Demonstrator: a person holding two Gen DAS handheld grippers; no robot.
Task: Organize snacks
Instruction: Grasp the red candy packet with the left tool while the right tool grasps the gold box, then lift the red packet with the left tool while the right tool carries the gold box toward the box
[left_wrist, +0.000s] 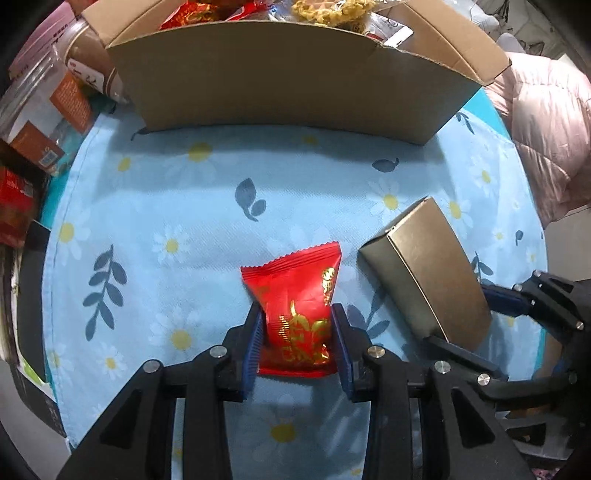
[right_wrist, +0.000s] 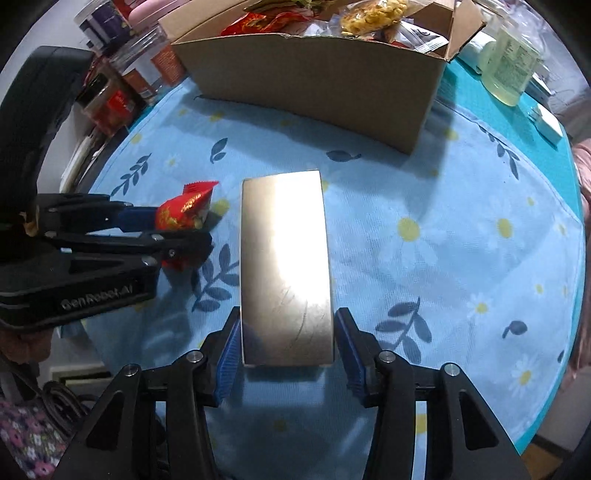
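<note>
Right wrist view alone shows my right claw (right_wrist: 286, 341) loosely straddling the gold box (right_wrist: 284, 266), a gap at one pad, while my left claw (left_wrist: 297, 338) clamps the red packet (left_wrist: 299, 306).

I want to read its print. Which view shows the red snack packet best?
The left wrist view: the red snack packet faces the camera, gold print visible. The right wrist view shows it small, sideways, partly hidden by the left gripper.
</note>
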